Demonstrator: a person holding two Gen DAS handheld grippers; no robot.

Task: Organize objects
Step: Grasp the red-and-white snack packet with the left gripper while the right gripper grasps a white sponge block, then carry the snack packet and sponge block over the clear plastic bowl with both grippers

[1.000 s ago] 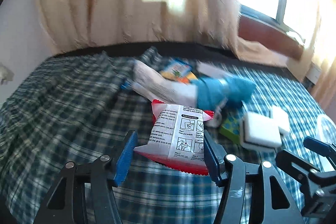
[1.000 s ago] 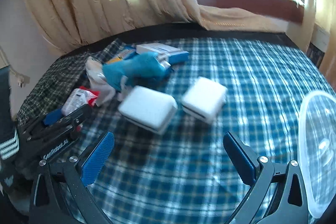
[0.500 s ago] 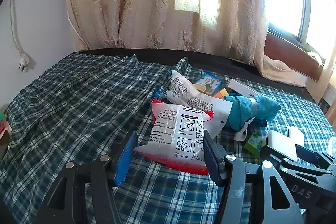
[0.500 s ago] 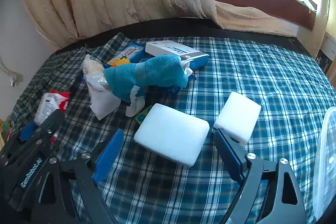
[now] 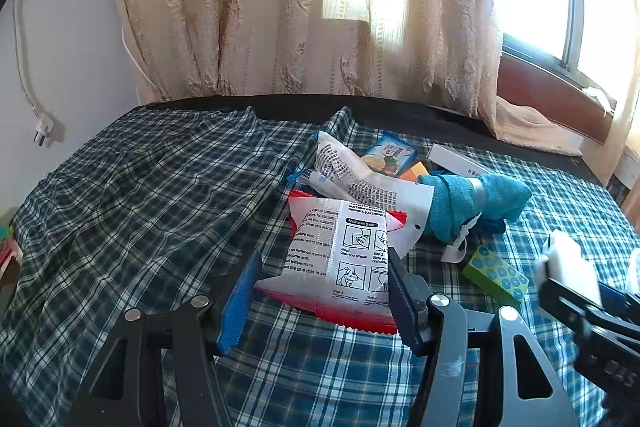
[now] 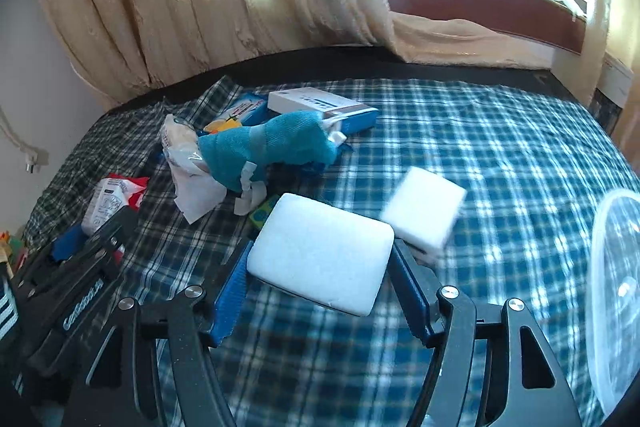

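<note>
Red-edged white plastic sachet printed with instructions [image 5: 340,259], pinched between the blue pads of the left gripper [image 5: 320,297], held above the blue plaid bedspread [image 5: 140,211]. White rectangular foam sponge [image 6: 322,253] clamped in the right gripper [image 6: 320,293], seemingly lifted off the bed, though hard to tell. Second white sponge [image 6: 424,213] lying just beside it. Rolled teal towel [image 6: 268,147] further back, amid packets and a white-and-blue box [image 6: 324,105]. Clear plastic lid [image 6: 616,301] at far right.

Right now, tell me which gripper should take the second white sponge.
Neither is free, but right is better placed: the right gripper brackets a white sponge, and the second sponge lies just beyond its right finger. The left gripper holds the red-edged packet.
</note>
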